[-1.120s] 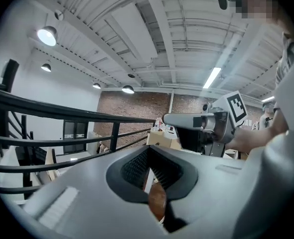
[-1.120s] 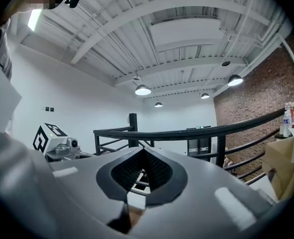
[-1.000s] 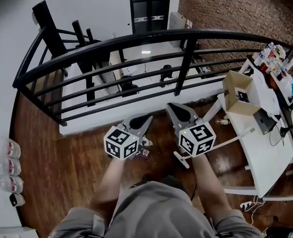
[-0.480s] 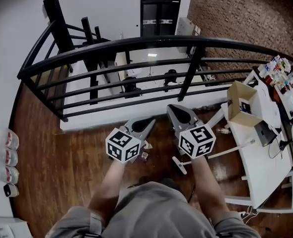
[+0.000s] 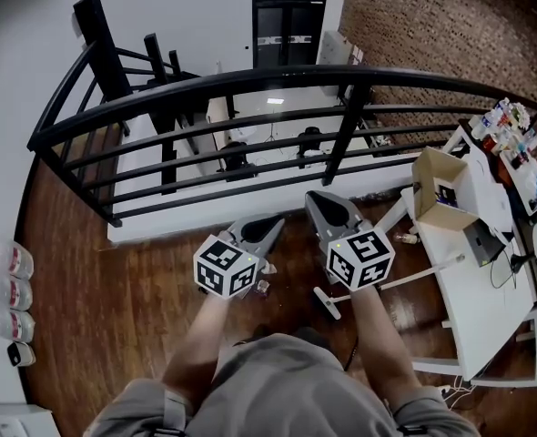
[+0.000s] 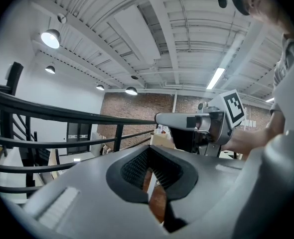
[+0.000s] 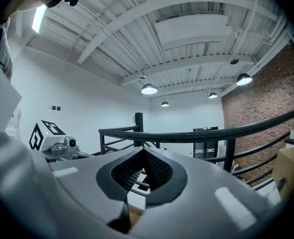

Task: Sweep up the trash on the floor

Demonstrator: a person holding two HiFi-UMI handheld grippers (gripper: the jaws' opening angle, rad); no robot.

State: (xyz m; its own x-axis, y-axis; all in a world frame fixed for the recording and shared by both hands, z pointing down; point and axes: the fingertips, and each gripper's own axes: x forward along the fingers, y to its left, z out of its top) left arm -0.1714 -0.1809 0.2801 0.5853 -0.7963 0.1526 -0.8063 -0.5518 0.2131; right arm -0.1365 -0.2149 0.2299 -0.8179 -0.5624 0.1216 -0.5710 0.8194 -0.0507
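Both grippers are held out level in front of the person, side by side above the wooden floor. My left gripper (image 5: 270, 221) is shut with nothing in it, and its dark pads meet in the left gripper view (image 6: 148, 149). My right gripper (image 5: 321, 198) is also shut and empty (image 7: 143, 151). Small bits of trash (image 5: 263, 286) lie on the floor just right of the left gripper's marker cube. A white long-handled tool (image 5: 328, 300) lies on the floor under the right gripper, its handle running toward the table.
A curved black railing (image 5: 250, 80) crosses in front, with a drop to a lower level behind it. At the right stands a white table (image 5: 473, 285) with a cardboard box (image 5: 437, 185) and clutter. Several bottles (image 5: 9, 289) line the left wall.
The head view has shifted a little. Both grippers stay shut and in about the same place.
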